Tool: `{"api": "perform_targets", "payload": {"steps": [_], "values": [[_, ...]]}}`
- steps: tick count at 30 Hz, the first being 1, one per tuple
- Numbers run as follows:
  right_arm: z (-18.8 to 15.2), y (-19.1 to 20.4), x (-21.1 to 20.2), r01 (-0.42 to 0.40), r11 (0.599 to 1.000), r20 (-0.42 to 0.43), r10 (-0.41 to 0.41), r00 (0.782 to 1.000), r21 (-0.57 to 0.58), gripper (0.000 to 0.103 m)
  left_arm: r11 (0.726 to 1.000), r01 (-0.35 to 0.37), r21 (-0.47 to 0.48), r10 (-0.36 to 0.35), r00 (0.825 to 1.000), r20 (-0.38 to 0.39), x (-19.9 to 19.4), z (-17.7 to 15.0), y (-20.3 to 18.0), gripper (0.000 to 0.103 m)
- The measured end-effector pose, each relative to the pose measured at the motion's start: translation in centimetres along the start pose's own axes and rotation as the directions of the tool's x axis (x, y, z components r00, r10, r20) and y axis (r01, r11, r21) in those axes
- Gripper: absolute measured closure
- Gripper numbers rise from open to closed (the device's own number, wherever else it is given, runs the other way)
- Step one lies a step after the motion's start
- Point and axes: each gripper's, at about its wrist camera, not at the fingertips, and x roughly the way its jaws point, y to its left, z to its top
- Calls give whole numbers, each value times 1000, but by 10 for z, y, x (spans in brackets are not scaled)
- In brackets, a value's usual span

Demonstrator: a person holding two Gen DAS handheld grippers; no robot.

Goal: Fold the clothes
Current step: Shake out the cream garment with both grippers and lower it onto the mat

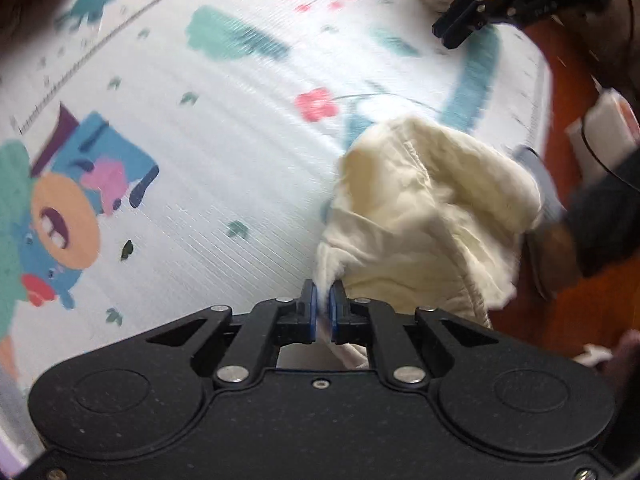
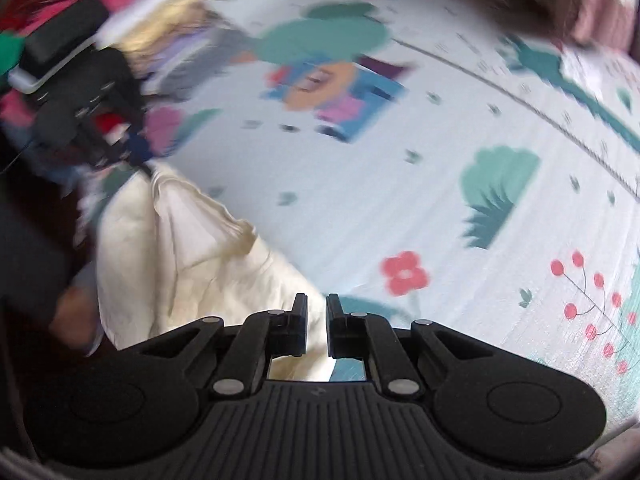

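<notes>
A cream garment (image 1: 432, 216) hangs bunched over the printed play mat (image 1: 224, 144). My left gripper (image 1: 323, 300) is shut on an edge of it, cloth pinched between the blue pads. In the right wrist view the same cream garment (image 2: 168, 248) hangs at the left, held at its top by the left gripper (image 2: 132, 156). My right gripper (image 2: 317, 312) is nearly closed with a narrow gap and nothing between the fingers, just beside the garment's lower edge. The right gripper also shows in the left wrist view (image 1: 460, 28) at the top right, above the mat.
The play mat (image 2: 400, 208) has cartoon, bush and flower prints. A wooden floor (image 1: 568, 80) borders it on the right. Other clothes and items (image 2: 132, 8) are piled at the mat's far corner. A person's leg (image 1: 600, 232) is next to the garment.
</notes>
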Motion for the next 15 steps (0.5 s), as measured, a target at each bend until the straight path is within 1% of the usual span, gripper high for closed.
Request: {"api": "perform_targets", "payload": {"steps": [1,4,5,6,7,8,9,11,12,13,14,15], "values": [[3,-10,16,14,1000,-10,-14,1000,15,92,1000,-20,11,20,1000,-12,11,-3,7,98],[5,-34,59,-20,998,-24,21,1000,54,90,1000,-17,15,17,1000,-22,36,-7,32,98],[6,-41,73,-31,997,-28,32,999,67,83,1000,-10,19,10,1000,-16,42,-7,38,98],[5,-48,88,-53,995,-40,57,998,89,62,1000,-2,20,2,1000,-9,44,-8,43,98],[1,-50,102,-86,989,-64,94,993,118,49,1000,4,26,-4,1000,-8,46,-10,46,98],[-5,-49,115,-101,986,-88,113,990,129,37,999,8,35,-8,1000,-9,47,-12,47,98],[-12,-47,128,-112,985,-114,128,985,132,37,999,15,46,-15,1000,-7,49,-14,48,98],[-25,-37,150,-95,992,-181,110,977,88,37,998,33,52,-32,999,-2,55,-18,53,98],[-32,-32,157,-90,994,-202,102,974,67,37,998,41,47,-41,999,0,57,-20,56,98],[-38,-29,160,-100,993,-200,110,974,61,39,998,48,43,-48,999,2,59,-23,60,98],[-45,-26,162,-111,992,-198,119,973,54,59,998,52,39,-52,999,0,62,-25,63,98],[-51,-24,164,-123,991,-196,131,972,52,87,998,55,33,-55,998,-4,63,-27,65,98]]}}
